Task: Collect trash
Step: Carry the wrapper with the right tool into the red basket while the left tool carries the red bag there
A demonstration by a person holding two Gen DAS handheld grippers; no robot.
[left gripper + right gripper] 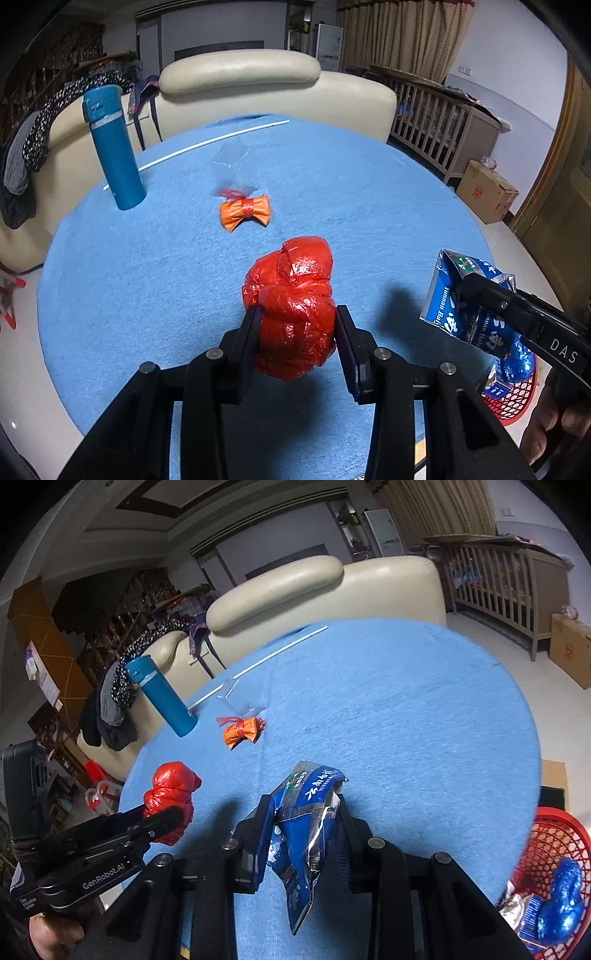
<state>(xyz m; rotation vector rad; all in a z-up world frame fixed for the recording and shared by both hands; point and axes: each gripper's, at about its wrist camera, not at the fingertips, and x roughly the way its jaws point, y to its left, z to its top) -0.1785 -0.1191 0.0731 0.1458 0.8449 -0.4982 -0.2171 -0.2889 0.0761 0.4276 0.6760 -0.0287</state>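
Note:
My left gripper (295, 328) is shut on a crumpled red plastic bag (295, 295), held above the blue tablecloth (147, 277). From the right wrist view that red bag (170, 794) shows at the left between the left gripper's fingers (162, 825). My right gripper (303, 812) is shut on a blue foil snack wrapper (303, 823) that hangs down from its jaws. In the left wrist view the wrapper (450, 295) shows at the right. A small orange knotted bag (245, 212) (242, 733) lies on the cloth. A red mesh basket (550, 849) (513, 398) off the table's right edge holds blue wrappers.
A teal thermos (114, 151) (164, 698) stands upright at the table's far left. A white rod (207, 142) and a clear plastic piece (231, 158) lie near the far edge. A cream sofa (258, 81) stands behind, with a cardboard box (487, 192) on the floor at the right.

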